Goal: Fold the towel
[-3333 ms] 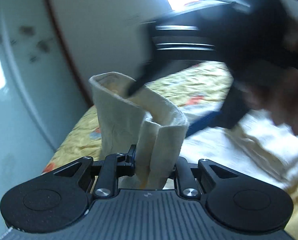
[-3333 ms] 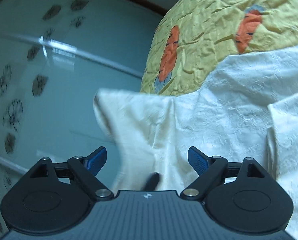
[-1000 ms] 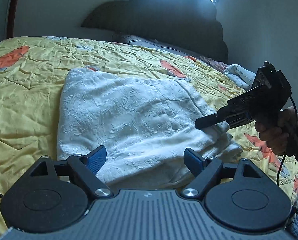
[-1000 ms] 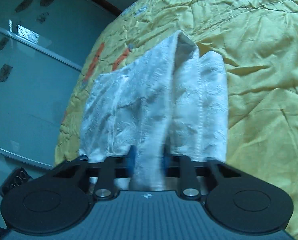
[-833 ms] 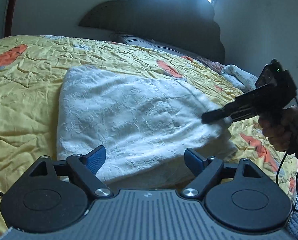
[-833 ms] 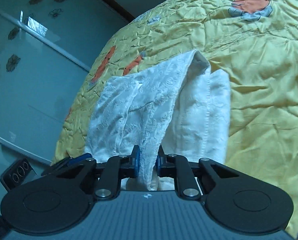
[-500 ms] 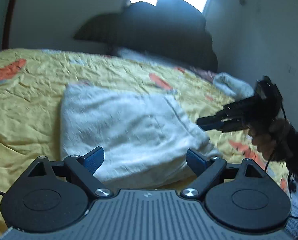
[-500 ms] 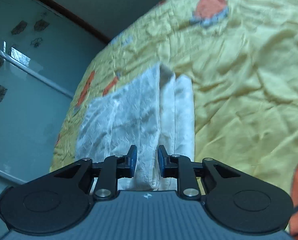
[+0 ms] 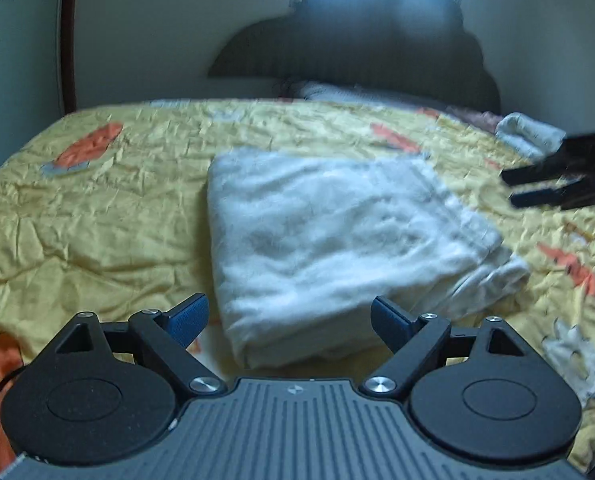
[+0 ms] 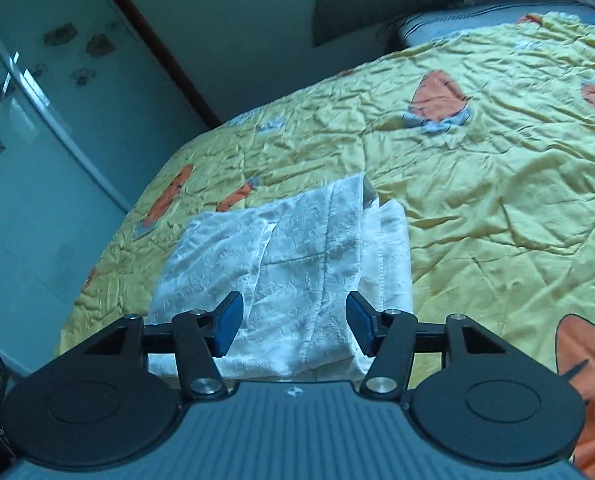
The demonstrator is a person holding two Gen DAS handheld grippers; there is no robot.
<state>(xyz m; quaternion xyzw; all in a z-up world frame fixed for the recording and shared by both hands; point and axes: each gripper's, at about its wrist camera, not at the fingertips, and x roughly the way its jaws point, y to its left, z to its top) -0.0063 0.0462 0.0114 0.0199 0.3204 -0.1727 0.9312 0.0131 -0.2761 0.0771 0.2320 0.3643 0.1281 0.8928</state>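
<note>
The white towel [image 9: 337, 240] lies folded into a thick, layered rectangle on the yellow bedspread [image 9: 97, 208], right at the centre of the left wrist view, with a looser flap spilling out toward 4 o'clock. The left gripper [image 9: 289, 320] sits at 6 o'clock with its blue-padded fingers [image 9: 187, 318] spread wide, nothing between them, the towel's near edge just beyond. Over at 3 o'clock the right gripper [image 9: 513, 188] pokes in from the frame's edge, blurred, its two dark fingers parted and clear of the cloth.

In the right wrist view the right gripper [image 10: 293, 318] is wide as well, pads [image 10: 227, 322] apart and gripping nothing, the towel [image 10: 297, 264] lying under and ahead of them toward 12 o'clock. A dark headboard [image 9: 361, 36] stands at 12 o'clock, and a glass wardrobe door [image 10: 37, 120] fills 10 o'clock.
</note>
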